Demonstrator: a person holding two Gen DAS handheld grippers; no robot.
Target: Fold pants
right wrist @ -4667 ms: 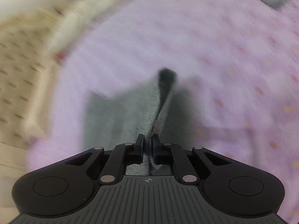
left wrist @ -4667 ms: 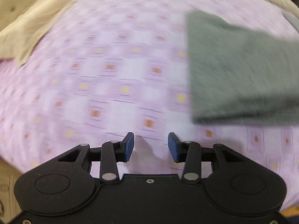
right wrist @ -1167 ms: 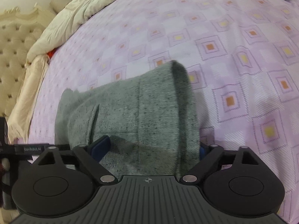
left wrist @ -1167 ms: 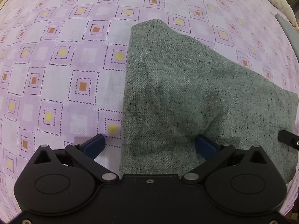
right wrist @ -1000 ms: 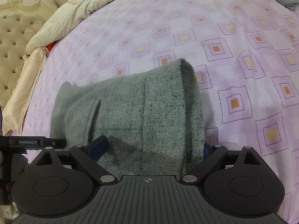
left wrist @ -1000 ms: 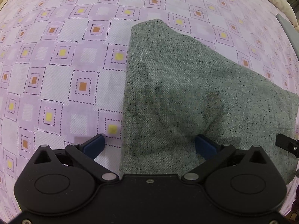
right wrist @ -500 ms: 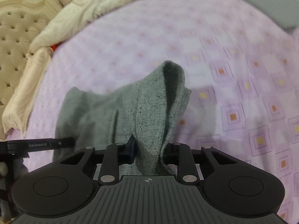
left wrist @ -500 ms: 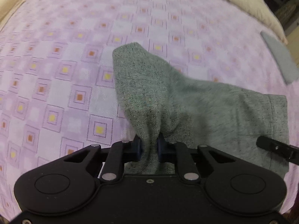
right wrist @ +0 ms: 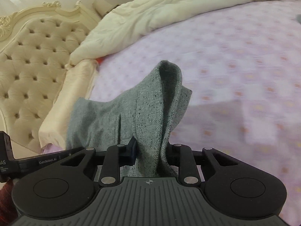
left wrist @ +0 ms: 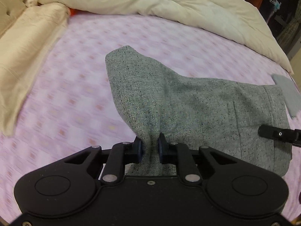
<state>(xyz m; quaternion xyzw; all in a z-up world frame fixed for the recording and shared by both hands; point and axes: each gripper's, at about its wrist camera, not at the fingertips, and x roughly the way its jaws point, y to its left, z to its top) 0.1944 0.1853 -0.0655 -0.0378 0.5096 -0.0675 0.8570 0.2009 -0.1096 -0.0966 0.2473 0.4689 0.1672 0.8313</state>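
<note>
The grey speckled pants (left wrist: 188, 103) hang lifted above the purple patterned bed sheet (left wrist: 75, 79), bunched between both grippers. My left gripper (left wrist: 150, 146) pinches a gathered fold at one end of the cloth; its jaws are opening slightly, with the fabric still pressed between the pads. In the right wrist view the pants (right wrist: 150, 109) rise in a hemmed fold from my right gripper (right wrist: 150, 150), whose jaws are also opening slightly around the fabric they clamp. Part of the right gripper (left wrist: 278, 133) shows at the right edge of the left wrist view.
A cream duvet (left wrist: 169, 5) is piled along the far side of the bed. A beige pillow (left wrist: 22, 56) lies at the left. A small grey folded cloth (left wrist: 287, 92) sits at the right edge. A tufted headboard (right wrist: 28, 60) stands behind.
Both grippers went from wide open over the flat pants to clamped on them, then rose, lifting the cloth off the sheet. More of the duvet and headboard has come into view.
</note>
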